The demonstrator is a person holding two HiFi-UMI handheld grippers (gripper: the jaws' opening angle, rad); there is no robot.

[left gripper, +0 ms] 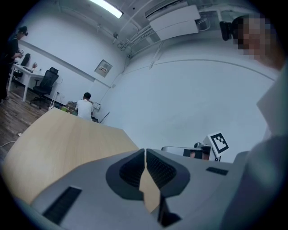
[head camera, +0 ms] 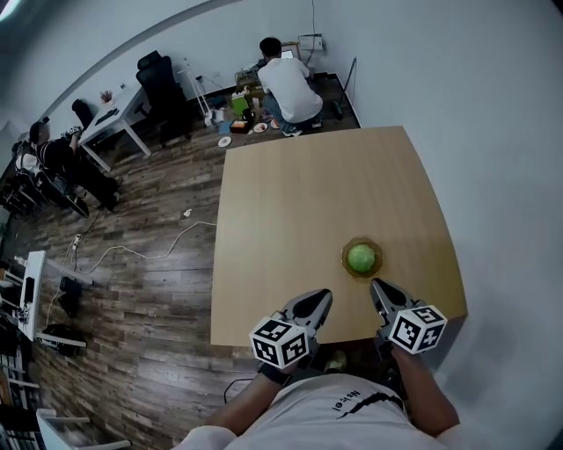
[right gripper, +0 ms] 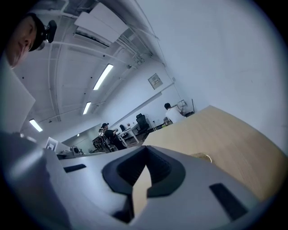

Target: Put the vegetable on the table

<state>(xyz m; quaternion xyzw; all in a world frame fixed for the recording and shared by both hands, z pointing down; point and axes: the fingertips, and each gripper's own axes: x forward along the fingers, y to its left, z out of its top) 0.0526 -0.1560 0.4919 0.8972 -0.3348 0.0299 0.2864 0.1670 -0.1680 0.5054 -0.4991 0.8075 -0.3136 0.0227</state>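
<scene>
the green vegetable [head camera: 361,257] sits in a small brown bowl [head camera: 345,266] on the tabletop [head camera: 299,202], near its front edge and just ahead of the right hand-held gripper [head camera: 378,286], so the lift looks not yet begun. both this and the left hand-held gripper [head camera: 322,299] have jaws pressed together on nothing; the next move likely calls for spreading 1 pair and reaching over the bowl. the vegetable looks round, with no clear long axis or pointing end.

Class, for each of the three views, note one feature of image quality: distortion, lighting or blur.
Head view: fisheye bows the table edges; the green vegetable sits sharp in even light. Left gripper view: dark round vignette, a bright ceiling light at top. Right gripper view: strip lights shine bright, and the near right gripper body looks soft.
</scene>
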